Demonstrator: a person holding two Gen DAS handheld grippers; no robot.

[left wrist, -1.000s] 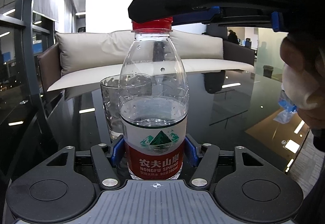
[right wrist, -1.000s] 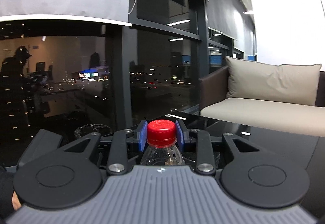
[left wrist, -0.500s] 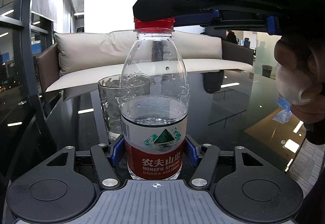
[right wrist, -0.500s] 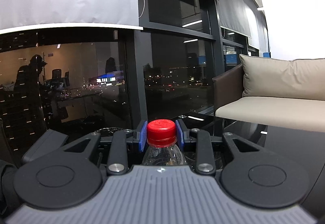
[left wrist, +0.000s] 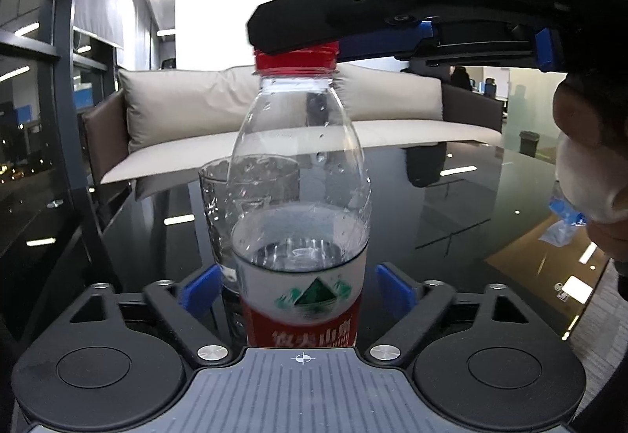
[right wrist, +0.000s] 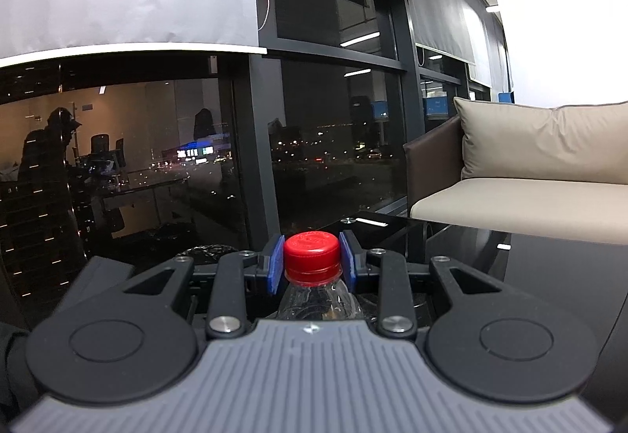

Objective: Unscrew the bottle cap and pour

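Observation:
A clear water bottle (left wrist: 300, 197) with a red label stands upright on the dark glass table, about half full. My left gripper (left wrist: 300, 292) is open, its blue pads (left wrist: 198, 290) a little apart from the bottle's sides. My right gripper (right wrist: 312, 262) is shut on the bottle's red cap (right wrist: 312, 252), and in the left wrist view it reaches in from the upper right over the cap (left wrist: 296, 60). A clear drinking glass (left wrist: 214, 213) stands right behind the bottle, partly hidden by it.
The dark glass table (left wrist: 451, 205) stretches ahead and to the right. A beige sofa (left wrist: 196, 119) stands beyond its far edge. Dark windows with black frames (right wrist: 251, 142) lie left. A blue and clear wrapper (left wrist: 561, 225) lies on the table at right.
My left gripper has opened off the bottle's label and pulled closer and lower. The right gripper stays shut on the cap and has swung round, its view turning left.

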